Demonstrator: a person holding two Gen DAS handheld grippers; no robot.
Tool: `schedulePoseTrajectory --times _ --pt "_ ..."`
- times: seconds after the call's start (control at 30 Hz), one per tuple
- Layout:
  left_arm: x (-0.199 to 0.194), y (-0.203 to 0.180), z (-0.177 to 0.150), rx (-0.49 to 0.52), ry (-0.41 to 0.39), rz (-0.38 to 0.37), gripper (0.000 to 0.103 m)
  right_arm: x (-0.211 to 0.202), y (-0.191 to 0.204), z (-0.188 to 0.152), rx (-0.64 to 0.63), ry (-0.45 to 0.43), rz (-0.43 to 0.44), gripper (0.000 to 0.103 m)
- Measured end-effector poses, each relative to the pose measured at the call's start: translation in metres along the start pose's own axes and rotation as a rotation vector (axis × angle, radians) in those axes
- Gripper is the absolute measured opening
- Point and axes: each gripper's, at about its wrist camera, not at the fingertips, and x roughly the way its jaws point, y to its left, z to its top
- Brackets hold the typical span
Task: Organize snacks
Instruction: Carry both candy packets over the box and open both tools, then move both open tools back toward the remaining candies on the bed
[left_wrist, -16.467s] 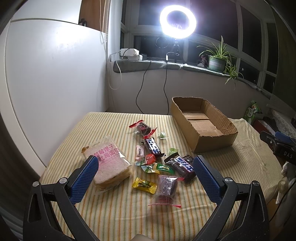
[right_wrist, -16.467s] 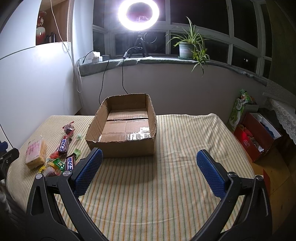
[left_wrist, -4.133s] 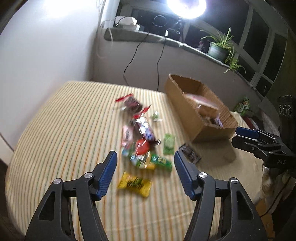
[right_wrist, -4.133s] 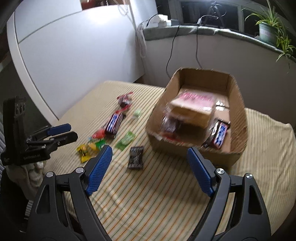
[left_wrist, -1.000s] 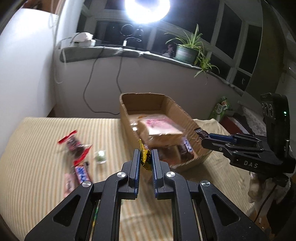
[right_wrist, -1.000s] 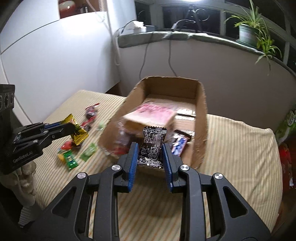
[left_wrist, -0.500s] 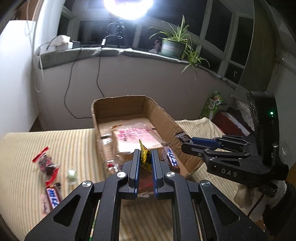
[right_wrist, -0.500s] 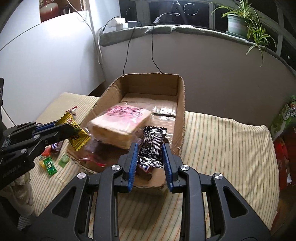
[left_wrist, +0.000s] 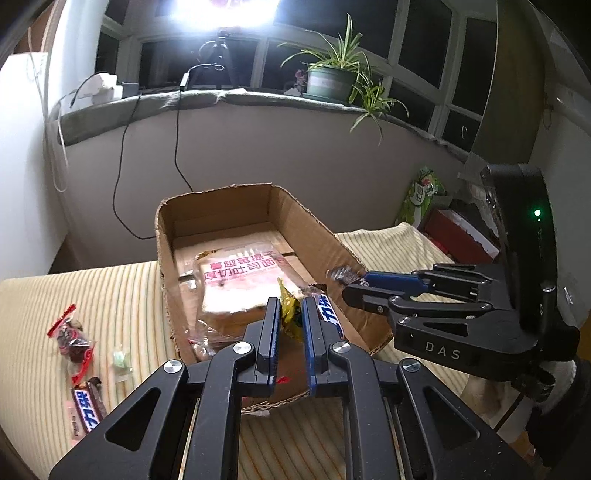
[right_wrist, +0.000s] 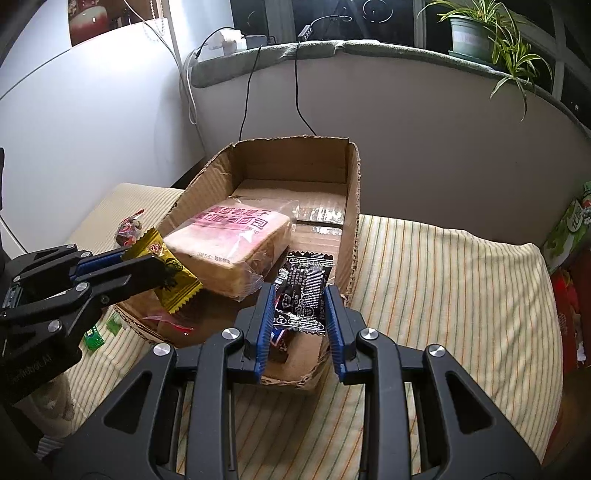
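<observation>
My left gripper (left_wrist: 290, 308) is shut on a yellow snack packet (left_wrist: 290, 321) and hangs over the near end of the open cardboard box (left_wrist: 221, 210). In the box lie a pink-printed bread pack (left_wrist: 240, 280) and a Snickers bar (left_wrist: 330, 317). The right gripper (right_wrist: 300, 295) is shut on a black snack packet (right_wrist: 304, 288), held upright above the box's near right corner. In the right wrist view the left gripper (right_wrist: 155, 264) comes in from the left with the yellow packet (right_wrist: 170, 269) over the box rim (right_wrist: 288, 158).
On the striped cloth left of the box lie a red-wrapped snack (left_wrist: 72, 338), a small green candy (left_wrist: 122, 358), another Snickers bar (left_wrist: 86, 410) and green sweets (right_wrist: 92, 338). A potted plant (left_wrist: 328, 81) and cables sit on the windowsill. A green bag (left_wrist: 421, 195) stands right of the table.
Both grippers have moved in over the box, each keeping its packet. The box now fills the middle of both views, and the loose snacks have slid to the left.
</observation>
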Motion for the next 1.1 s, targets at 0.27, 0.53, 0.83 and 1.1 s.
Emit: schedulePoseTrajectory --times 0.27,0.53,0.83,1.1 --pt "-0.002 -0.003 0.000 0.017 0.001 0.019 0.045 -0.003 0.001 0.000 0.007 -0.003 0.017 0.044" --pt "-0.009 -0.002 0.000 0.022 -0.011 0.030 0.054 -0.014 0.010 0.003 -0.015 -0.042 -0.013 0.079" --pt "-0.023 -0.002 -0.001 0.021 -0.031 0.035 0.054 -0.024 0.009 0.003 0.000 -0.050 -0.028 0.079" --pt "-0.041 0.000 -0.005 0.018 -0.054 0.043 0.055 -0.031 0.025 -0.001 -0.023 -0.046 -0.020 0.079"
